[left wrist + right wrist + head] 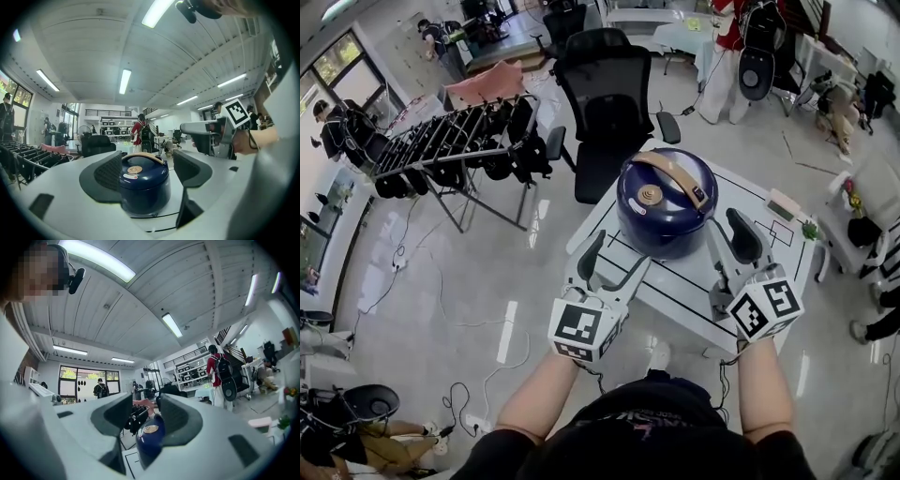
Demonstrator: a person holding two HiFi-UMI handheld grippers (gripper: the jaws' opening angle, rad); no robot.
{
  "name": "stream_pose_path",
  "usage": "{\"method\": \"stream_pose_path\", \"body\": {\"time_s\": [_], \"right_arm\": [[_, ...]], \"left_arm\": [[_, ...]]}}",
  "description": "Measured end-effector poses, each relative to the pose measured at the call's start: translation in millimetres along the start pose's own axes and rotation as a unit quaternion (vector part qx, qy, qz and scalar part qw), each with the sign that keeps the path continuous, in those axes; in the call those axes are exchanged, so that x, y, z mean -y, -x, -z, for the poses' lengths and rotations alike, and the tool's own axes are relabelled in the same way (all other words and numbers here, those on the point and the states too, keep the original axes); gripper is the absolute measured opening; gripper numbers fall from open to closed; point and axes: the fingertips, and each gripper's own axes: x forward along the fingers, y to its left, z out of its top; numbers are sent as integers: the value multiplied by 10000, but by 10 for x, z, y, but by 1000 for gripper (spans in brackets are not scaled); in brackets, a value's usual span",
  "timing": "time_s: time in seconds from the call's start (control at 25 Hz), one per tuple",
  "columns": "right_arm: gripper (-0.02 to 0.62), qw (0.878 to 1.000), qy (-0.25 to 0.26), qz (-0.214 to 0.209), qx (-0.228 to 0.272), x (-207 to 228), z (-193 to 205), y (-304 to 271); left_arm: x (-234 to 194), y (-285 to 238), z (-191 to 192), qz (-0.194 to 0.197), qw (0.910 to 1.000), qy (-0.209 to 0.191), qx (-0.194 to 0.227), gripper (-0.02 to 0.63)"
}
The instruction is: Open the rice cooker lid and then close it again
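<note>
1. Rice cooker [666,202] on white table [750,192], just ahead, between my two grippers; lid [642,176] down, tan handle [675,178] lying across it.
2. Left gripper [614,267]: jaws spread, nothing held; cooker framed between them, untouched.
3. Right gripper [729,246]: jaws apart, empty, beside the cooker.
4. Judgement: opening not begun; opening and closing both remain.

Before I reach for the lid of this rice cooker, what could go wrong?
1. The tan handle lies across the closed lid of the rice cooker; an open jaw of the left hand-held gripper or right hand-held gripper might hook it instead.
2. The cooker stands toward the far edge of the table, so a push could slide it toward the chair.
</note>
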Motion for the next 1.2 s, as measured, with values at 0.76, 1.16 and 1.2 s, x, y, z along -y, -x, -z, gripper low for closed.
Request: {"method": "stream_pose_path", "body": {"time_s": [0.76, 1.16, 1.2], "right_arm": [[175, 10000, 30, 43, 63, 831, -143, -392], [150, 9999, -21, 135, 38, 1025, -121, -542], [149, 9998, -26, 169, 43, 1043, -114, -575]], "left_arm": [[25, -979, -118, 85, 9998, -148, 83, 333], [-55, -1300, -120, 238, 9995, -195, 22, 332], [-88, -1340, -116, 272, 9994, -195, 15, 332]]}}
